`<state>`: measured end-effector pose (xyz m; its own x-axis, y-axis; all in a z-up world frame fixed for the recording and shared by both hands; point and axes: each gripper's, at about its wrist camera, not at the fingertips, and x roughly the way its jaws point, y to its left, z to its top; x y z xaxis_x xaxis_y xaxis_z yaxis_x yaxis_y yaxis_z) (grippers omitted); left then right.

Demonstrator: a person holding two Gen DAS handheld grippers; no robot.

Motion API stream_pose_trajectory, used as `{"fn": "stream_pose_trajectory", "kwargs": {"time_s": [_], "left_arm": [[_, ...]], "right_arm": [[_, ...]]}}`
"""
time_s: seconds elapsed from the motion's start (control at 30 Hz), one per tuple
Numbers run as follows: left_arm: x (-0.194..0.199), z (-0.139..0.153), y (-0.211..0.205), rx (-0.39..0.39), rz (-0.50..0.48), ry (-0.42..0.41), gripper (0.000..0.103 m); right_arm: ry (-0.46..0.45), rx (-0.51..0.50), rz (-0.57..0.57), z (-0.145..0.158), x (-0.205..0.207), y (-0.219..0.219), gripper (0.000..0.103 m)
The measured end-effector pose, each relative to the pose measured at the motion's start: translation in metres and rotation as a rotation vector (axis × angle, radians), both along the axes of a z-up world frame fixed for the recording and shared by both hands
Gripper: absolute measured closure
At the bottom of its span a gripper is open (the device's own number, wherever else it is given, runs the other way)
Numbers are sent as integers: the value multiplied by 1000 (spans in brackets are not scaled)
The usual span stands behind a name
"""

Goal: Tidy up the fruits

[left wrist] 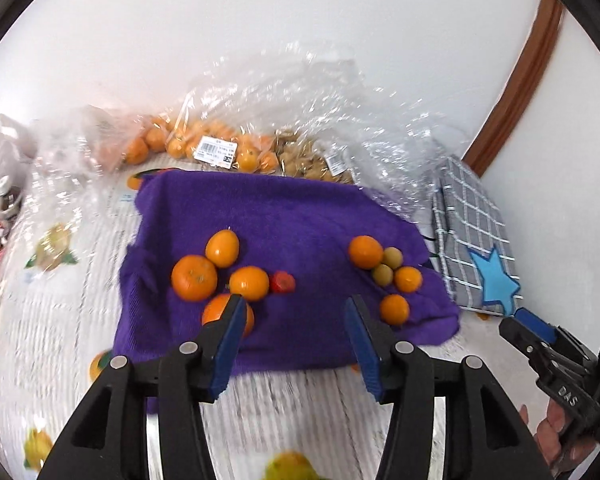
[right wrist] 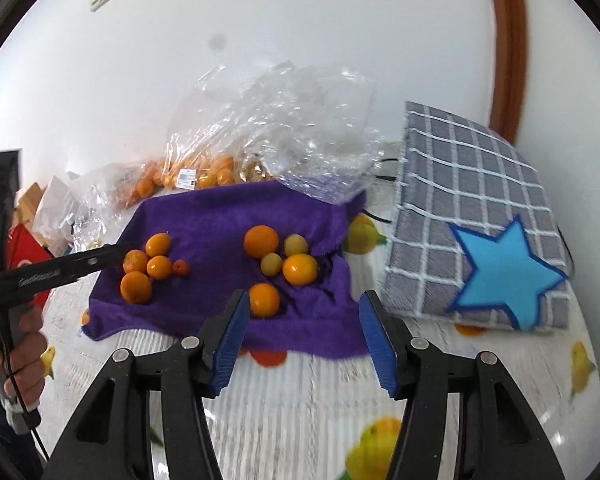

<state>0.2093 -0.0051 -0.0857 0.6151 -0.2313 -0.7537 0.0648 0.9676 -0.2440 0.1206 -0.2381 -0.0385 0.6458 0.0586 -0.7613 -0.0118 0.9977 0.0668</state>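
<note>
A purple towel (left wrist: 284,216) (right wrist: 220,216) lies on the table with two clusters of fruit. The left cluster has several oranges (left wrist: 194,277) (right wrist: 136,287) and a small red fruit (left wrist: 283,282) (right wrist: 181,267). The right cluster has oranges (left wrist: 365,252) (right wrist: 261,241) and two small yellow-green fruits (left wrist: 382,274) (right wrist: 271,263). My left gripper (left wrist: 296,308) hangs open above the towel's near edge, nothing between its blue pads. My right gripper (right wrist: 302,304) is open too, with one orange (right wrist: 264,299) just past its left fingertip. Each gripper shows at the edge of the other's view.
Clear plastic bags (left wrist: 300,92) (right wrist: 284,120) of oranges and other produce sit behind the towel by the white wall. A grey checked cloth with a blue star (left wrist: 476,236) (right wrist: 476,224) lies to the right. The tablecloth (right wrist: 300,412) is white with printed fruit. A hand (right wrist: 20,356) holds the left gripper.
</note>
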Motion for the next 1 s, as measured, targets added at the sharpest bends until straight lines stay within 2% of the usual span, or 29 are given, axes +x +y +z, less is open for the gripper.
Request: {"fn": "stream_pose_trajectory", "kwargs": {"time_s": [0.13,0.3,0.4,0.5,0.53,0.57,0.6,0.67,0.73,1.0], "left_arm": [[-34,11,-4,18,16,-32,47],[-80,28,-13,65,34,-85,42],[-106,41,-15,58,31,-105,42],[-130,55,-16,54,38,-143,37],[-135,58,-16,59,41,-151,35],[-141,62,-16,64,44,-161,34],[-146,66,-16,66,41,-167,30],[-155,71,-15,61,41,-182,29],[-161,76,-14,60,52,-196,25],[-180,89,-16,80,74,-250,16]], "right_arm": [[-12,33,-15,13,-30,-8,47],[-24,1,-24,29,-65,-10,47],[-5,-21,-19,34,-84,-8,47],[-10,-46,-29,40,-102,-6,45],[-17,-50,-30,43,-108,-6,37],[-29,-52,-33,46,-114,-6,25],[-55,-55,-36,51,-121,-6,21],[-100,-67,-41,60,-134,-5,13],[-135,-86,-43,68,-144,-3,8],[-158,-100,-68,78,-162,-1,8]]}}
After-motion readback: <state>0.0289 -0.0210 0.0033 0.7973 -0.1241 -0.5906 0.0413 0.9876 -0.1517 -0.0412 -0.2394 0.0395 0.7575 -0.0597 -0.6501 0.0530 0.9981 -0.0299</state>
